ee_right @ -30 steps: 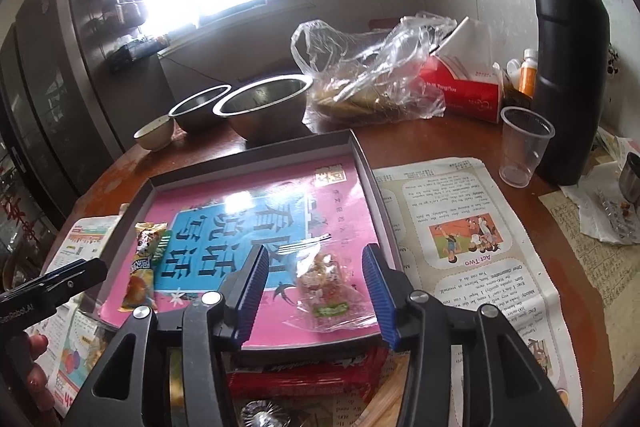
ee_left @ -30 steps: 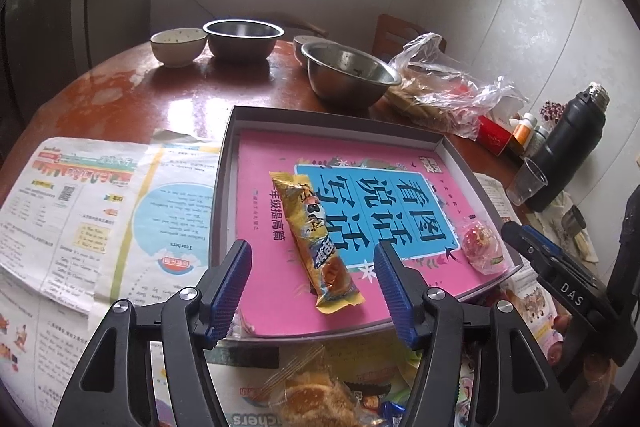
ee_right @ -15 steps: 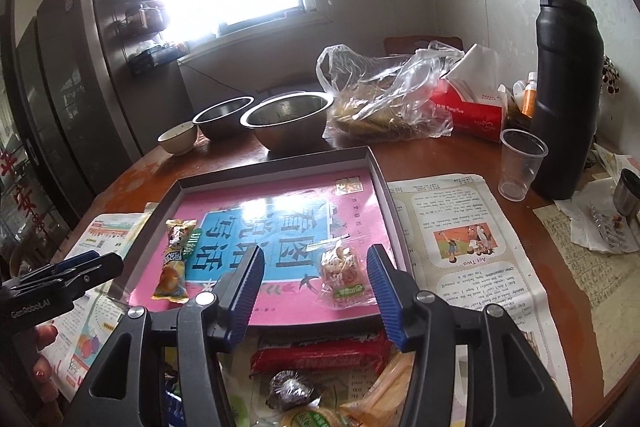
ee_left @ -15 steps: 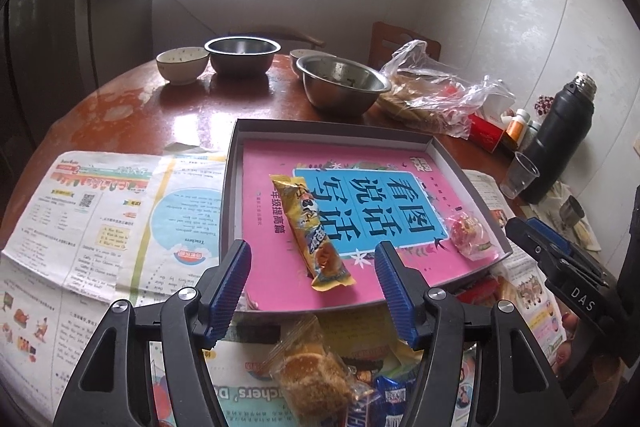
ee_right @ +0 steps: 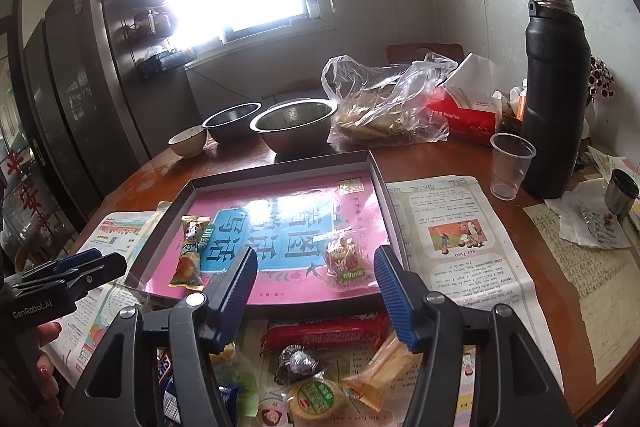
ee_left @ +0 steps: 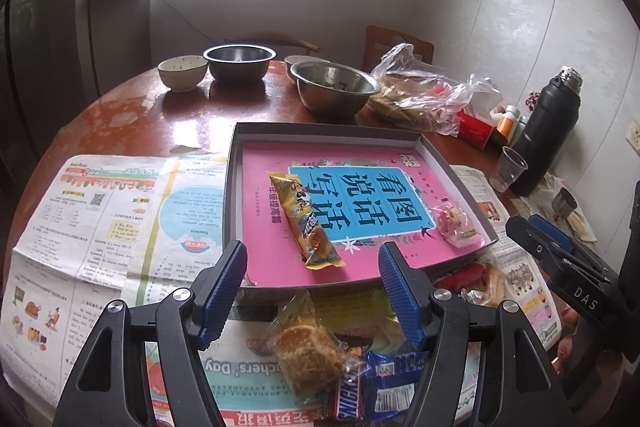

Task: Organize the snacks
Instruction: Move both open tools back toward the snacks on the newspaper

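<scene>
The right gripper [ee_right: 314, 285] is held open and empty above the tray's [ee_right: 280, 166] near edge; its jaws have just been opening. Two snacks [ee_right: 346, 261] are seen lying in the tray, well apart.

Tray [ee_left: 236, 163]: your grey box, pink-lined, mid-table.
Yellow bar [ee_left: 306, 223]: flat, near tray's front edge.
Clear sweet packet [ee_left: 456, 225]: tray's front-right corner.
Loose snacks [ee_right: 324, 335]: heaped before tray's front edge.

Black flask [ee_right: 556, 91], plastic cup [ee_right: 510, 165], steel bowls [ee_left: 334, 89], perhaps bread in clear bag [ee_right: 384, 107], newspaper [ee_left: 100, 211]
</scene>
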A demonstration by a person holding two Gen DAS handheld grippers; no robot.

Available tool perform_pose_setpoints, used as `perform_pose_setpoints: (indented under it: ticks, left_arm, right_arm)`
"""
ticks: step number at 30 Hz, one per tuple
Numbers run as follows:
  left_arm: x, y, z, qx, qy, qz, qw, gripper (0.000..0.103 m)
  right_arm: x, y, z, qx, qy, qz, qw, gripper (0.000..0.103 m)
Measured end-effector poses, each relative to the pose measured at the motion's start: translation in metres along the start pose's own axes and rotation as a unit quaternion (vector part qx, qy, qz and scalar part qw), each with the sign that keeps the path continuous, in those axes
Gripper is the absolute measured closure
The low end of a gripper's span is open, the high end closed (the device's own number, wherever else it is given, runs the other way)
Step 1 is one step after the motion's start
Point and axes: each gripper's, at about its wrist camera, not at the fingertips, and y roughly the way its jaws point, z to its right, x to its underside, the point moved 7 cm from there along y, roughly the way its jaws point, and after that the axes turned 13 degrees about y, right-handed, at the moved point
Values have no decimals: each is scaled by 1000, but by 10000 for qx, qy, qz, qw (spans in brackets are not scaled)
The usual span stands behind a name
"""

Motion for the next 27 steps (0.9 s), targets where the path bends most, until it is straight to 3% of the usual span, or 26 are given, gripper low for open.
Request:
perform_pose_setpoints:
  ticks: [11,20,27]
  left_arm:
    - [11,-12,-8,-63,-116,-65,9999,33]
    - [28,-7,-18,-141,-413,-310,9986,33]
    - [40,-2,-12,-100,-377,-494,9980,33]
  right_arm:
    - [-1,-22,8,-21,86,130,9999,42]
    - [-1,-36,16,0,128,187,9997,41]
    - [5,-44,19,53,63,167,9998,41]
